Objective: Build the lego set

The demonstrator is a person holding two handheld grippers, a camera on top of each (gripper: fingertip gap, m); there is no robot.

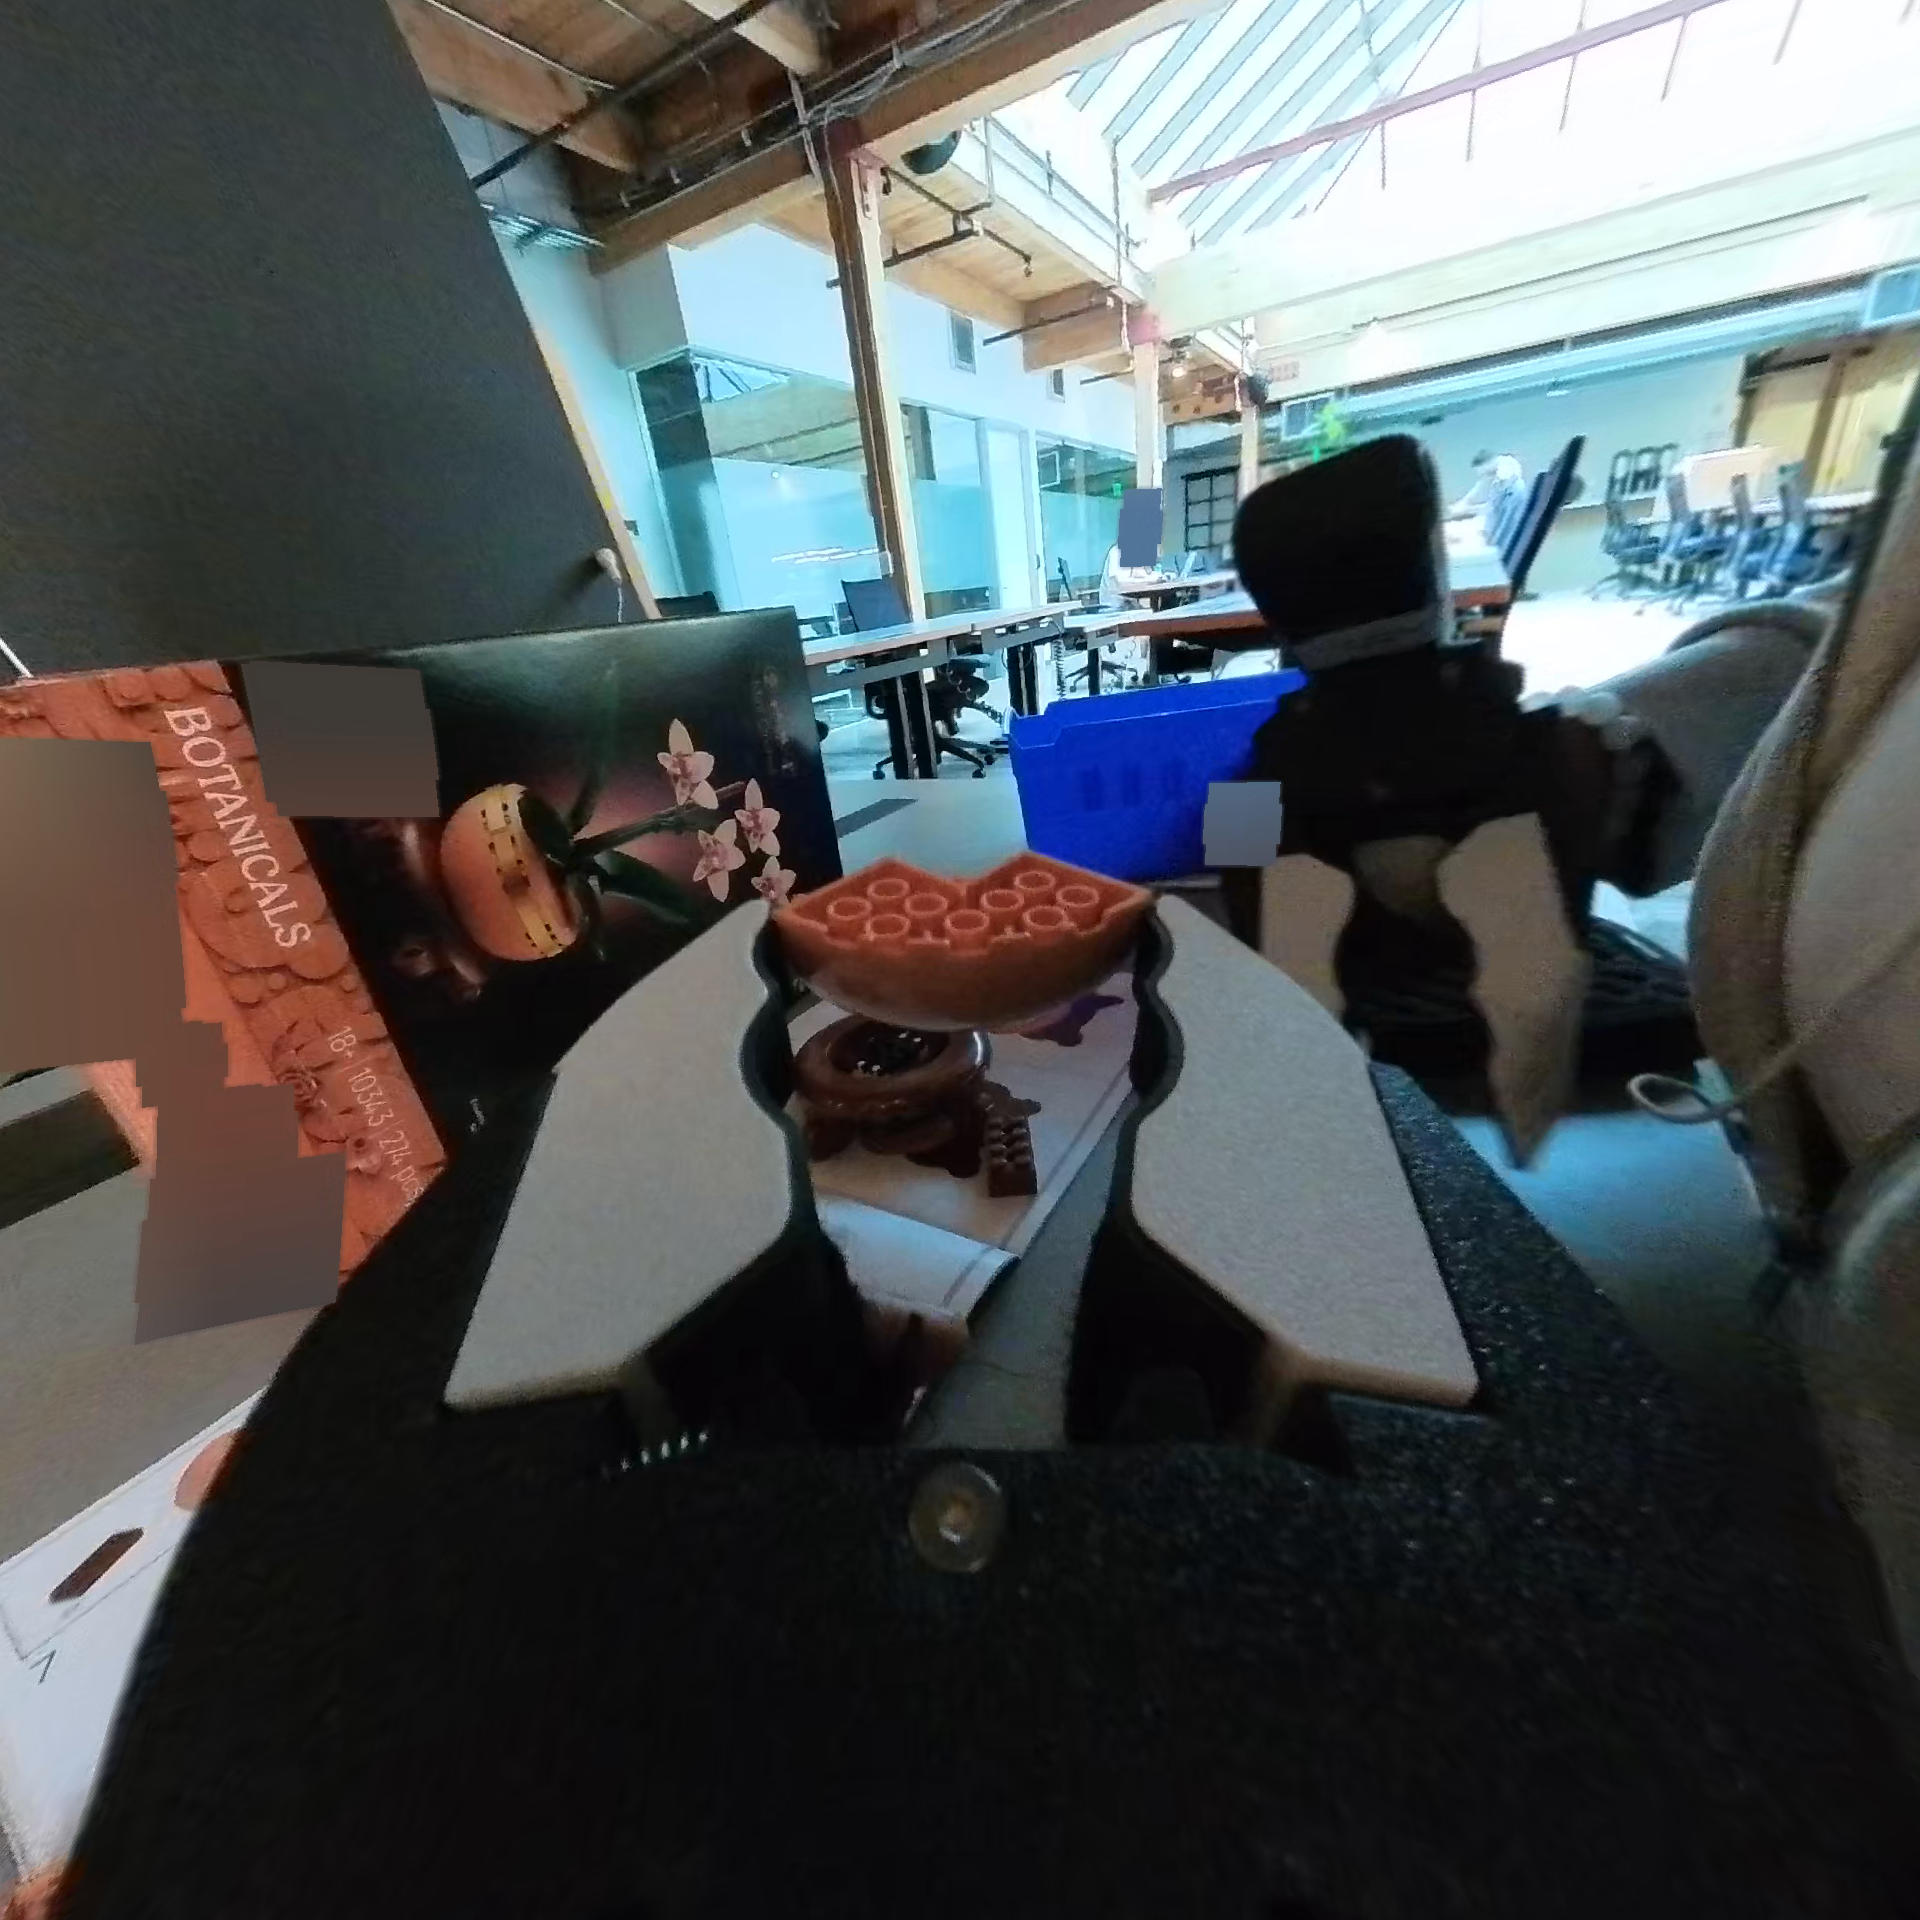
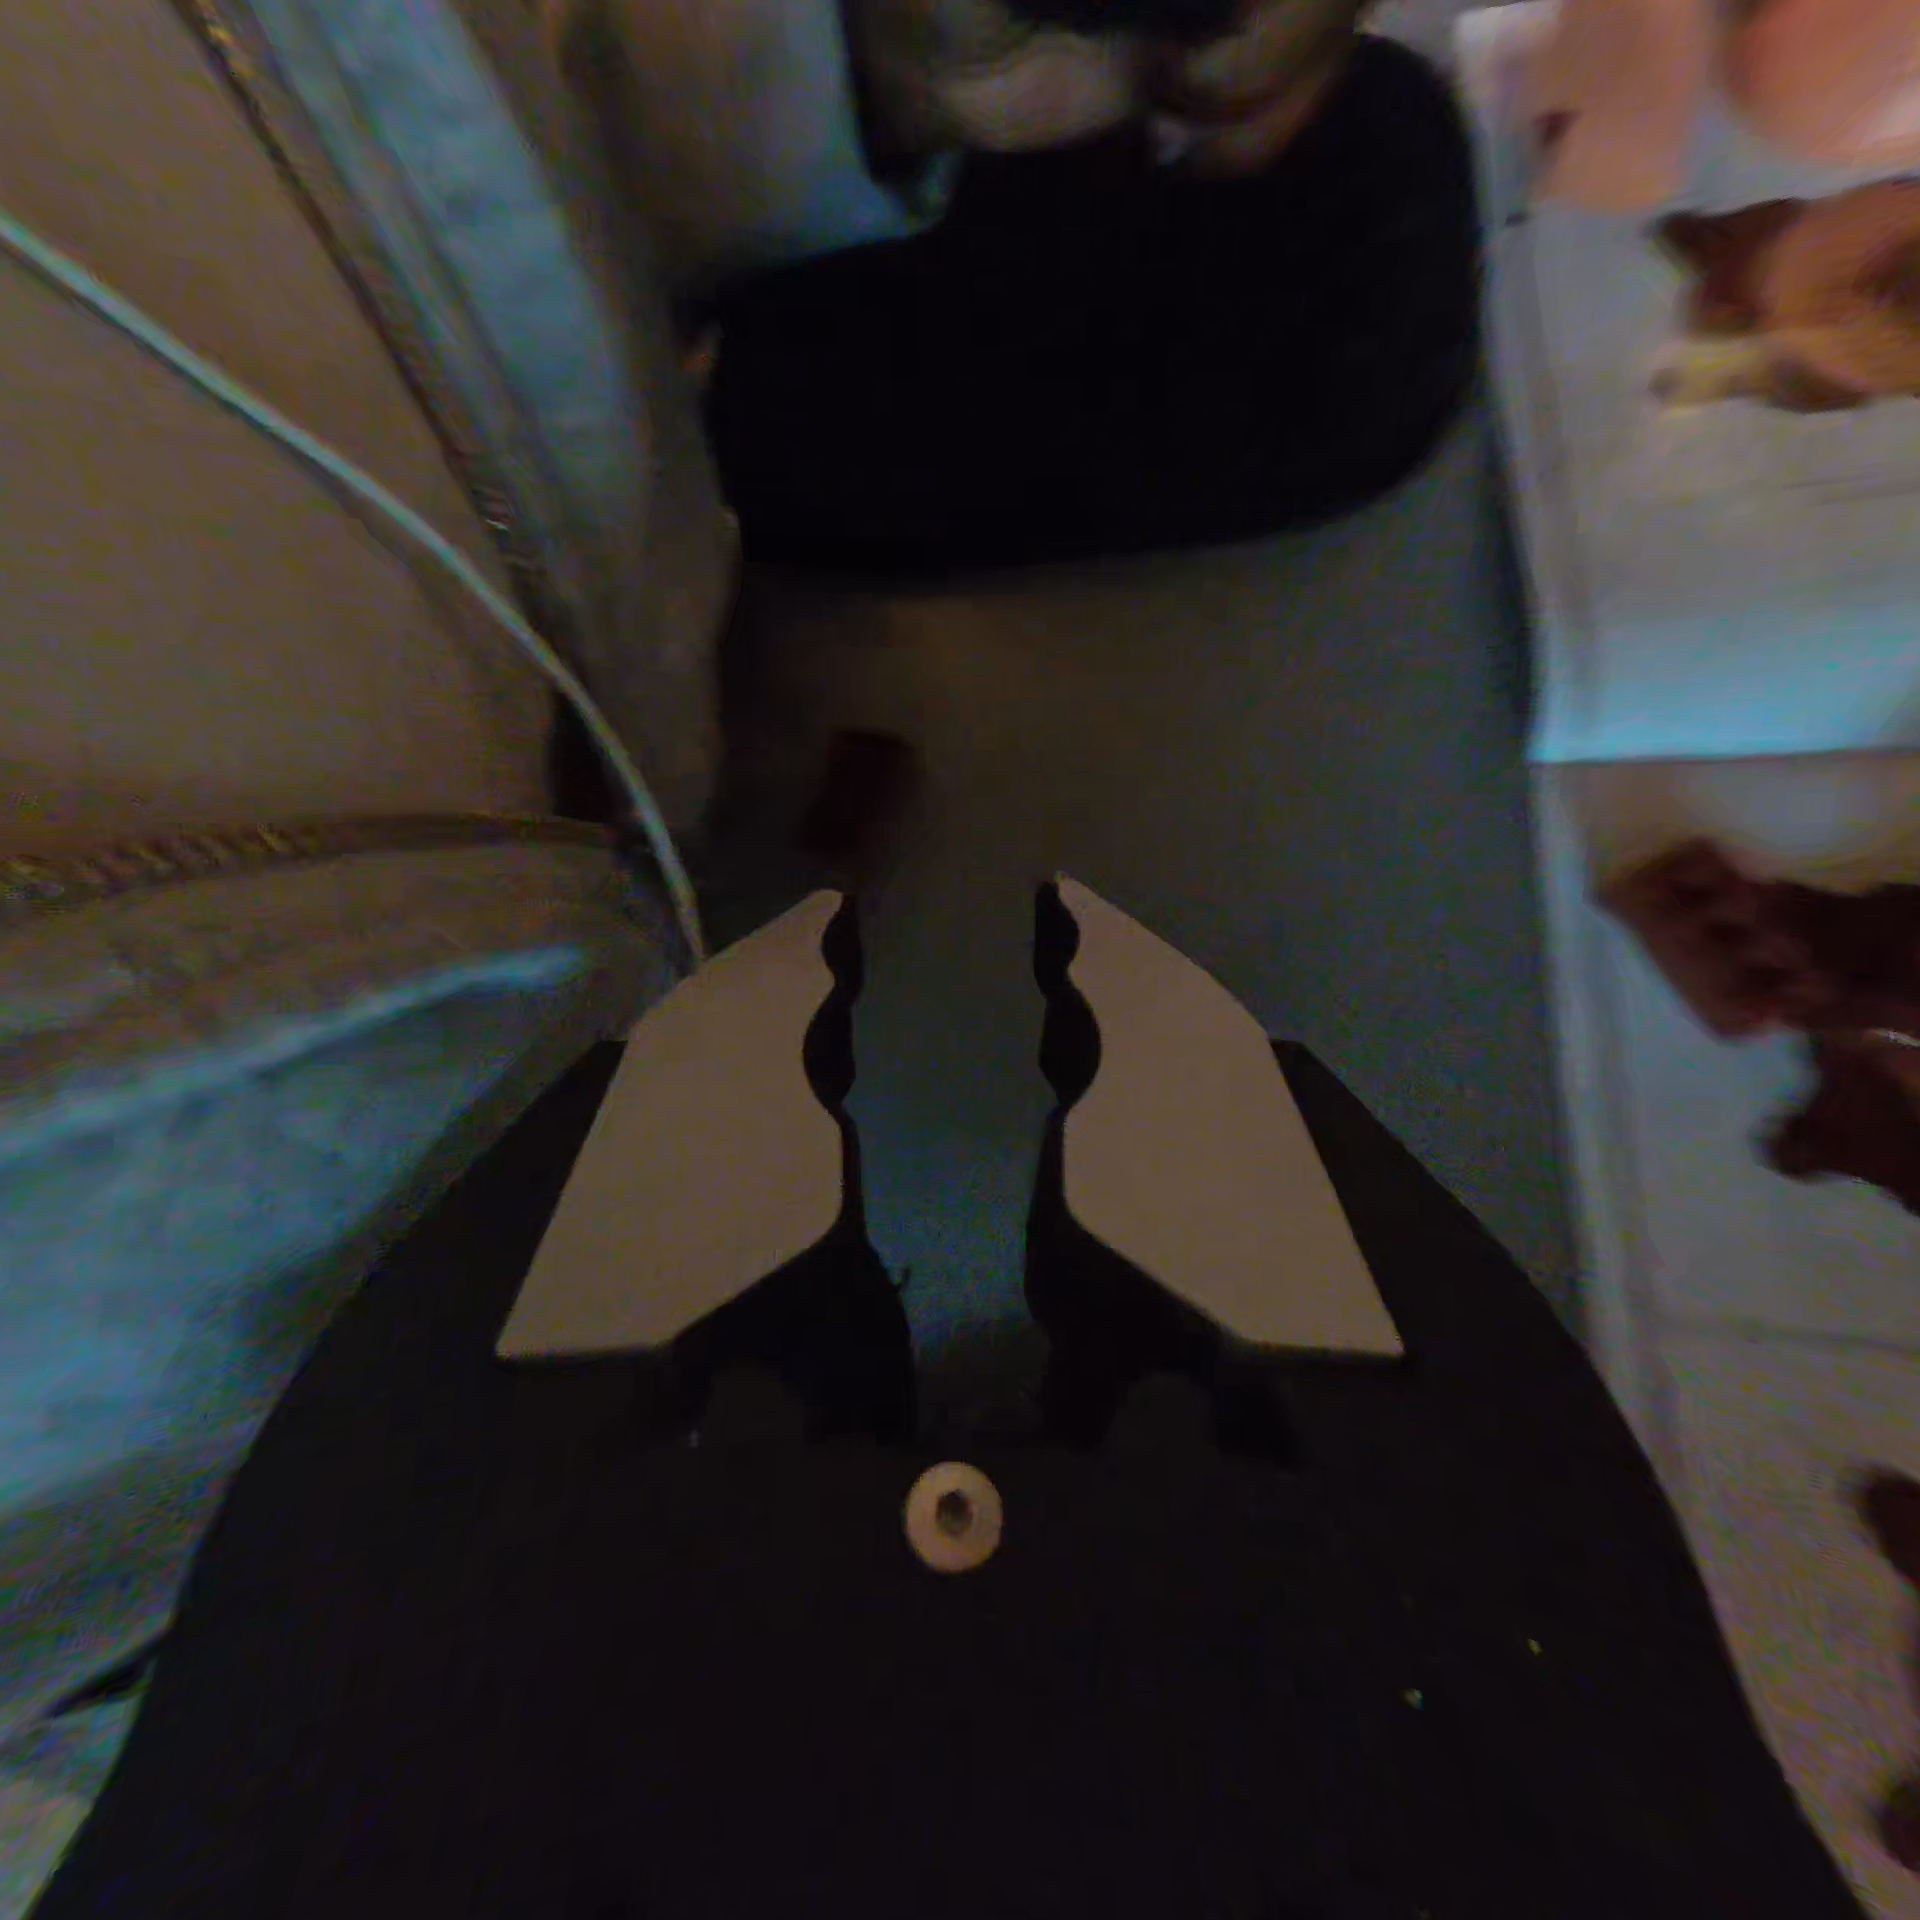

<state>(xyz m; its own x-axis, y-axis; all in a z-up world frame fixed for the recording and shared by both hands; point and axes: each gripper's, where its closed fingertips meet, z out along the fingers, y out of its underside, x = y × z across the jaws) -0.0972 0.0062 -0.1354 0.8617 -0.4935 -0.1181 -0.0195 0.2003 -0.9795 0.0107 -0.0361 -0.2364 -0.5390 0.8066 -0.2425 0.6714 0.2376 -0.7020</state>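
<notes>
Closest to my left wrist camera, the left gripper pinches a salmon-coloured curved brick piece, hollow underside with round tubes facing up, both fingertips pressing on its ends. Below it I see a dark brown round brick stand resting on a white printed sheet on the tabletop. A dark box with an orchid picture stands to the left, a blue bin farther back on the right. The right gripper hangs at the right, pointing down, fingers apart.

From my right wrist camera, the right gripper is spread with nothing between its fingers, over a dim grey floor. A small dark blurred thing lies just ahead; I cannot tell what it is. Beige fabric fills the left.
</notes>
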